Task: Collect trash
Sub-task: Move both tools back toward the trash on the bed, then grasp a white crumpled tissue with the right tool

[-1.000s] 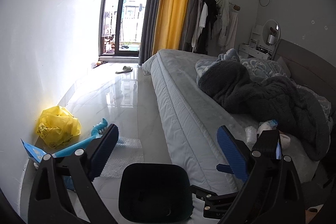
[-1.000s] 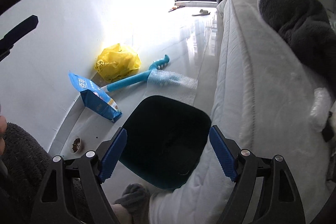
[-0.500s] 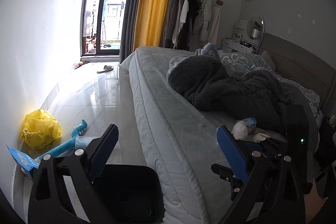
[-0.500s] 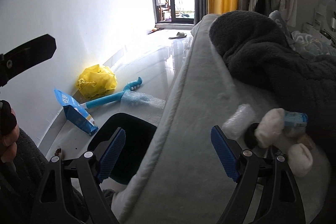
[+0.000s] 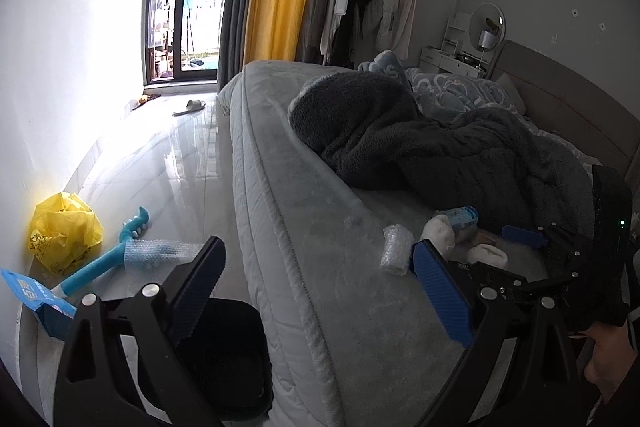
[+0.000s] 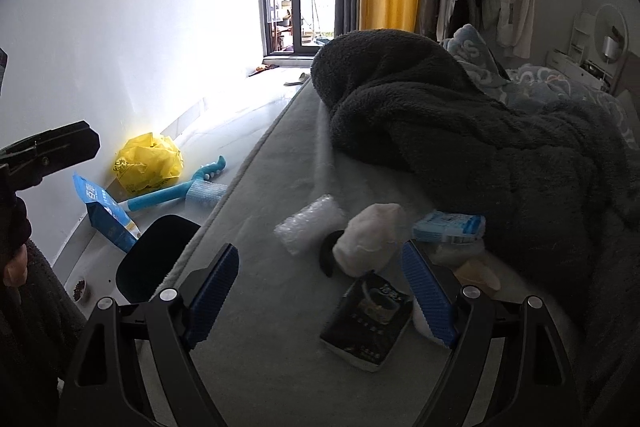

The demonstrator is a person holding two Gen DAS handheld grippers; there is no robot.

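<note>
My right gripper (image 6: 320, 279) is open over the grey mattress (image 6: 260, 211), nothing pressed between its pads. Just ahead of it lie a dark packet (image 6: 368, 323), a white wad (image 6: 372, 239), a roll of bubble wrap (image 6: 312, 227) and a blue packet (image 6: 448, 227). My left gripper (image 5: 320, 279) is open too, above the bed's edge, with the same bubble wrap roll (image 5: 396, 251) and white wad (image 5: 440, 233) beyond its right finger. A black bin (image 5: 224, 355) stands on the floor against the bed, below the left gripper.
On the floor by the white wall lie a yellow bag (image 6: 148, 165), a blue bag (image 6: 108, 213), a blue long-handled tool (image 6: 176, 189) and a bubble wrap sheet (image 5: 160, 251). A dark fleece blanket (image 6: 460, 131) is heaped on the bed behind the trash.
Both grippers have swung right, from the floor and bin toward the bed. The trash on the mattress now lies right before the right gripper. Both stay open.
</note>
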